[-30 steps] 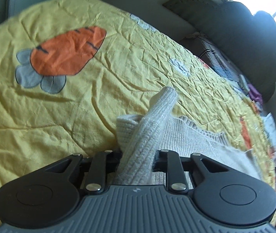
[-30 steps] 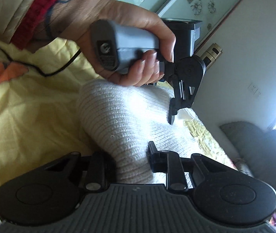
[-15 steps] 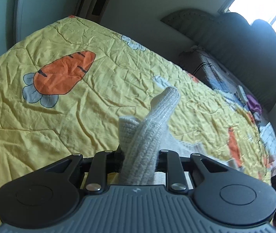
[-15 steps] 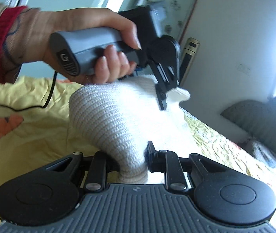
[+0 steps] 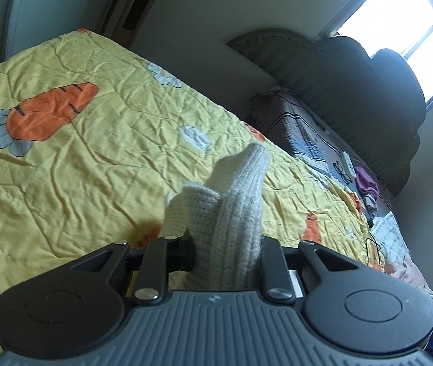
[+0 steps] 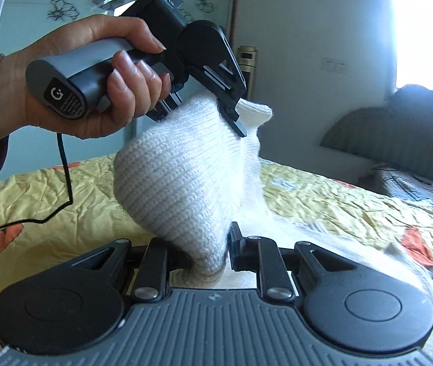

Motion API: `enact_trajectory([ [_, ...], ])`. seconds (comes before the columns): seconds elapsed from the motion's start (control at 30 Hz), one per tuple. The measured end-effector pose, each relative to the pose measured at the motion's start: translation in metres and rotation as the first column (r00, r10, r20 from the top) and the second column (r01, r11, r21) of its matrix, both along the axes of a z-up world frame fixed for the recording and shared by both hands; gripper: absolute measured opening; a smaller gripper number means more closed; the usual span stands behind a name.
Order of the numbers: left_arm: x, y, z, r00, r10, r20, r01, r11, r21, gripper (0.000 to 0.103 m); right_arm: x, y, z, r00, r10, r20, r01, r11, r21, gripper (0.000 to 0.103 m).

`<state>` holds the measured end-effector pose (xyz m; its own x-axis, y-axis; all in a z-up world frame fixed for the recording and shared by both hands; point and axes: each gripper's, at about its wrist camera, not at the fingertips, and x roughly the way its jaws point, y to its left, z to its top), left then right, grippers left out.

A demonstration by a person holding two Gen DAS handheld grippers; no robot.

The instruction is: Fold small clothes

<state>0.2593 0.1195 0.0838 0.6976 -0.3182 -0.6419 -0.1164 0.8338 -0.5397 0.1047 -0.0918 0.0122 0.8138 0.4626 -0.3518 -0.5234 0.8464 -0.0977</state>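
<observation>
Both our grippers, left gripper (image 5: 225, 256) and right gripper (image 6: 210, 259), clamp the cream ribbed knit garment (image 6: 180, 183), now lifted higher above the yellow carrot-print quilt (image 5: 79, 167); right jaws closing tighter, ready for folding.

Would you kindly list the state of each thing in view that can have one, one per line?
white knit garment: lifted off the bed, bunched, gripped at two spots.
left gripper: jaws shut on the garment's upper edge.
right gripper: jaws clamped on a gathered fold.
yellow quilt: spread over the bed, creased.
glasses: lying unfolded by the headboard.
</observation>
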Motion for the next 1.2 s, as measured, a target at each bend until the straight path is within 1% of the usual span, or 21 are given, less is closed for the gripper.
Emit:
enact_trajectory([
  [0.13, 0.001, -0.030, 0.005, 1.000, -0.020, 0.014, 0.020, 1.000, 0.016, 0.022, -0.001, -0.015, -0.002, 0.999, -0.027, -0.020, 0.028, 0.999, 0.045, 0.021],
  [0.2, 0.001, -0.046, 0.006, 0.999, -0.031, 0.020, 0.031, 0.999, 0.026, 0.022, 0.002, -0.029, -0.002, 0.998, -0.040, -0.041, 0.043, 0.996, 0.084, 0.021],
  [0.33, 0.004, -0.078, 0.008, 0.998, -0.061, 0.028, 0.060, 0.997, 0.041, 0.022, 0.004, -0.056, -0.003, 0.995, -0.067, -0.071, 0.076, 0.987, 0.142, 0.020],
  [0.53, 0.010, -0.132, 0.006, 0.992, -0.119, 0.028, 0.117, 0.990, 0.085, 0.022, 0.005, -0.087, -0.008, 0.988, -0.098, -0.122, 0.123, 0.968, 0.217, 0.020],
  [0.67, 0.016, -0.165, -0.001, 0.989, -0.147, 0.018, 0.144, 0.983, 0.115, 0.022, 0.007, -0.110, -0.014, 0.978, -0.110, -0.178, 0.159, 0.944, 0.289, 0.020],
  [0.87, 0.022, -0.212, -0.024, 0.983, -0.181, -0.009, 0.180, 0.970, 0.163, 0.022, 0.014, -0.140, -0.030, 0.952, -0.104, -0.288, 0.220, 0.885, 0.409, 0.020],
  [0.93, 0.023, -0.224, -0.032, 0.981, -0.194, -0.022, 0.194, 0.965, 0.177, 0.022, 0.014, -0.147, -0.035, 0.945, -0.101, -0.310, 0.233, 0.873, 0.429, 0.020],
  [1.03, 0.022, -0.239, -0.041, 0.977, -0.211, -0.040, 0.215, 0.957, 0.194, 0.022, 0.012, -0.153, -0.042, 0.939, -0.102, -0.329, 0.247, 0.865, 0.437, 0.020],
  [1.2, 0.021, -0.257, -0.048, 0.972, -0.228, -0.058, 0.235, 0.946, 0.223, 0.022, 0.013, -0.160, -0.046, 0.927, -0.091, -0.363, 0.266, 0.842, 0.469, 0.021],
])
